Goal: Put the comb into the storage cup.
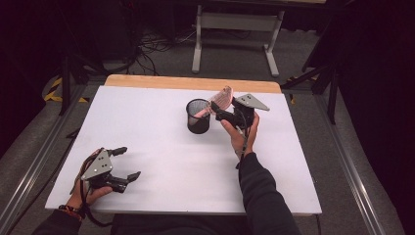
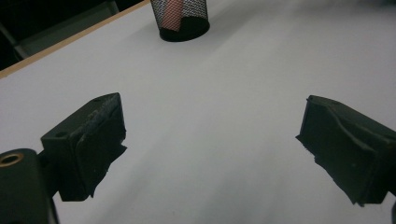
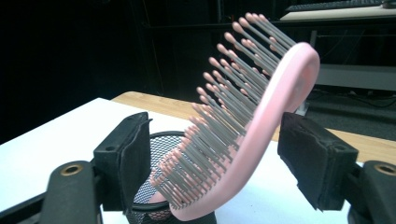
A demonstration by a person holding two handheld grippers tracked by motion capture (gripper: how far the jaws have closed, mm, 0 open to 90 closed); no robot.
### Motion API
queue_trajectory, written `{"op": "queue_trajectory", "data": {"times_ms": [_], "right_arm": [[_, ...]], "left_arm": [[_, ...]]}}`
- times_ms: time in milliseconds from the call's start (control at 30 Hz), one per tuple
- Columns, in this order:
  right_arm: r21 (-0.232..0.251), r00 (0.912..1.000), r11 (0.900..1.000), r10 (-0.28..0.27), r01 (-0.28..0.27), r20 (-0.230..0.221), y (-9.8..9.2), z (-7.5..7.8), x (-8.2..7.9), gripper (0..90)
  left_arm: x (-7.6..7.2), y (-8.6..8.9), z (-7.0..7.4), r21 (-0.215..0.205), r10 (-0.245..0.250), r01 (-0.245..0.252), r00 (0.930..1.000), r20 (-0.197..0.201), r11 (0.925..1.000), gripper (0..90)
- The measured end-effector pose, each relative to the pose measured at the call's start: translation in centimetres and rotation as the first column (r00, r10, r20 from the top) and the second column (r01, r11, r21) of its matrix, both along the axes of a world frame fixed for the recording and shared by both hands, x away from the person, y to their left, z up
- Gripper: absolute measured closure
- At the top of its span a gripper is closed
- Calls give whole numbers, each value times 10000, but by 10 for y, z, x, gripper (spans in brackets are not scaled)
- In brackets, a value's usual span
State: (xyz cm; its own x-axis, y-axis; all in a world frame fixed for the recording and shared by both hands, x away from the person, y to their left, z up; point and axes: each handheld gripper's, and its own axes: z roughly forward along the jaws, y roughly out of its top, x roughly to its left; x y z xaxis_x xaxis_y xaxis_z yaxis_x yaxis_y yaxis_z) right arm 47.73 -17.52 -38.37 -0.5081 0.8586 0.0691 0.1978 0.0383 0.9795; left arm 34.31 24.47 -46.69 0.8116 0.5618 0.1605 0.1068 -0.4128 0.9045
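Observation:
A pink hairbrush (image 1: 221,98) with grey bristles stands slanted in a black mesh cup (image 1: 198,116) at the middle of the white table (image 1: 161,161), handle end down inside the cup. My right gripper (image 1: 218,108) reaches to the brush head from the right. In the right gripper view the brush (image 3: 261,121) leans between the jaws above the cup (image 3: 161,140); the right gripper (image 3: 215,140) is open, with a gap showing beside the brush's back. My left gripper (image 1: 126,163) lies open at the table's front left, nothing between its jaws (image 2: 210,144). In the left gripper view the cup (image 2: 180,18) stands far off.
A wooden strip (image 1: 191,83) runs along the table's far edge. Beyond it stand a white table frame (image 1: 235,29) and cables on the floor. Metal rails flank the table on both sides.

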Motion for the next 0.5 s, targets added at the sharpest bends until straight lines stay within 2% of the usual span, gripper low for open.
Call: {"op": "queue_trajectory", "data": {"times_ms": [300,333,500], "right_arm": [[-594,9995,9981,-126,144,301,2,5,-4,244],[-837,9990,9963,-170,205,423,2,7,-5,238],[-1044,9979,9939,-290,350,577,3,9,-6,219]], "left_arm": [[0,0,0,16,3,-3,10000,4,10000,80],[0,1,0,29,19,-19,10000,5,10000,80],[0,0,0,22,26,-26,10000,21,10000,80]]}}
